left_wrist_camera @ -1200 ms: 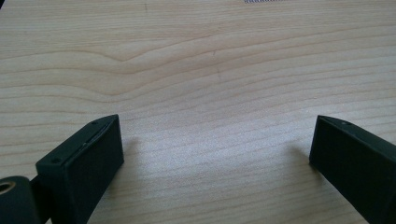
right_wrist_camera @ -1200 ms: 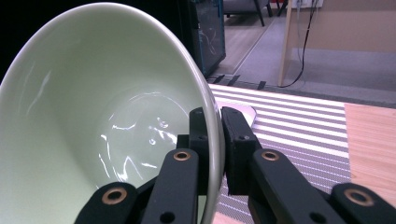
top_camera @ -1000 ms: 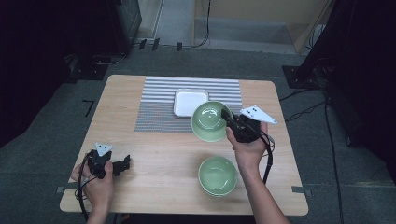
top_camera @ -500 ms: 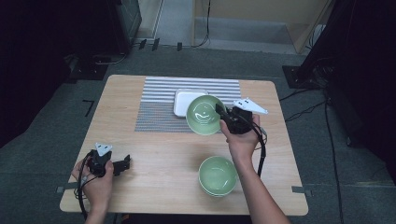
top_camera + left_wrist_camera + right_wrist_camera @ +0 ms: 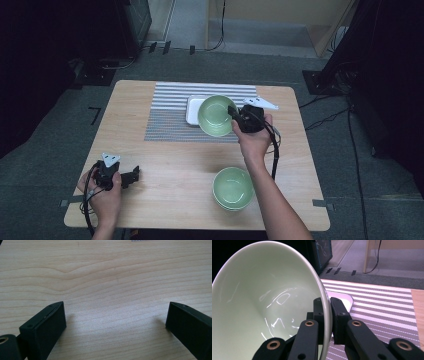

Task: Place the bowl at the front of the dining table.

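Note:
A pale green bowl (image 5: 215,116) hangs tilted above the striped placemat (image 5: 170,112), partly covering a white square dish (image 5: 192,110). My right gripper (image 5: 234,114) is shut on the bowl's rim; in the right gripper view the rim (image 5: 325,305) sits pinched between the two black jaws, the bowl's inside (image 5: 262,302) facing left. More green bowls (image 5: 232,187) are stacked near the table's front right. My left gripper (image 5: 134,176) rests open low over bare wood near the front left corner, its fingers (image 5: 47,326) wide apart with nothing between them.
The wooden table (image 5: 165,165) has free room across its middle. The white dish (image 5: 342,298) lies on the striped placemat (image 5: 382,305) just behind the held bowl. Black stands and cables sit on the floor beyond the table's far edge.
My right gripper has carried the green bowl leftward and away from me, over the white dish. The left gripper has stayed put.

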Demonstrator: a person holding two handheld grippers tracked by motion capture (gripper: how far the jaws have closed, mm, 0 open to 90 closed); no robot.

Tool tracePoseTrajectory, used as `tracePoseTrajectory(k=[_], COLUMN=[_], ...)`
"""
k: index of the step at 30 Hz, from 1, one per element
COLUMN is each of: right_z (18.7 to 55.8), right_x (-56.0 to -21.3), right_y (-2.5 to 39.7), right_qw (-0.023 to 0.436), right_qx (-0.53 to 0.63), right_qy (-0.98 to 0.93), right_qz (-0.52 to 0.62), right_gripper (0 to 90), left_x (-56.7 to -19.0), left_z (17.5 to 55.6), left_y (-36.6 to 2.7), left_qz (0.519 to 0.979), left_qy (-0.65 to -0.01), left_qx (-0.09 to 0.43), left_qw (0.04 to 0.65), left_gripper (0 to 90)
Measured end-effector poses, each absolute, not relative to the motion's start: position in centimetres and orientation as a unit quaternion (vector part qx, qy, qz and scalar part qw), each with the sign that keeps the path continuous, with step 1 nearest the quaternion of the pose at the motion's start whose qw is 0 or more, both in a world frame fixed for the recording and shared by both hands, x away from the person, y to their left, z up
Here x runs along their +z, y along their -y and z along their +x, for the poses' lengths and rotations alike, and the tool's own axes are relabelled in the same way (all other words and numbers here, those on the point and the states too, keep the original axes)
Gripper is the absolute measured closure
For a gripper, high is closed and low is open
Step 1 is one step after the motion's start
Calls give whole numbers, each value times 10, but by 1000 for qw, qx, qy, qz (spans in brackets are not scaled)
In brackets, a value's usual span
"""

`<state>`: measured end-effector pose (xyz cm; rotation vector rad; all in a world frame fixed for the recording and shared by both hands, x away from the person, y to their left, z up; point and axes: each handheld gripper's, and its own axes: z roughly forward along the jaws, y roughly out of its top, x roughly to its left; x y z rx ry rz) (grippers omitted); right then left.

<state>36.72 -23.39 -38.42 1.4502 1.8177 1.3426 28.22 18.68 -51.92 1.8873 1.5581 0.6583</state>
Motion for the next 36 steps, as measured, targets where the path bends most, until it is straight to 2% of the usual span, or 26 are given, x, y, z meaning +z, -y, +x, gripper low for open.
tracePoseTrajectory(k=[20, 36], right_z=[401, 433], right_x=[-401, -410], right_y=[222, 210], right_qw=[201, 202], right_qx=[461, 431], right_qy=[-658, -662], right_qz=[560, 579], right_gripper=[848, 848], left_x=[-519, -519], left_z=[282, 282], left_y=[-187, -187], left_qz=[710, 710], left_qy=[-587, -587], left_qx=[248, 248], left_qw=[300, 299], left_gripper=[25, 25])
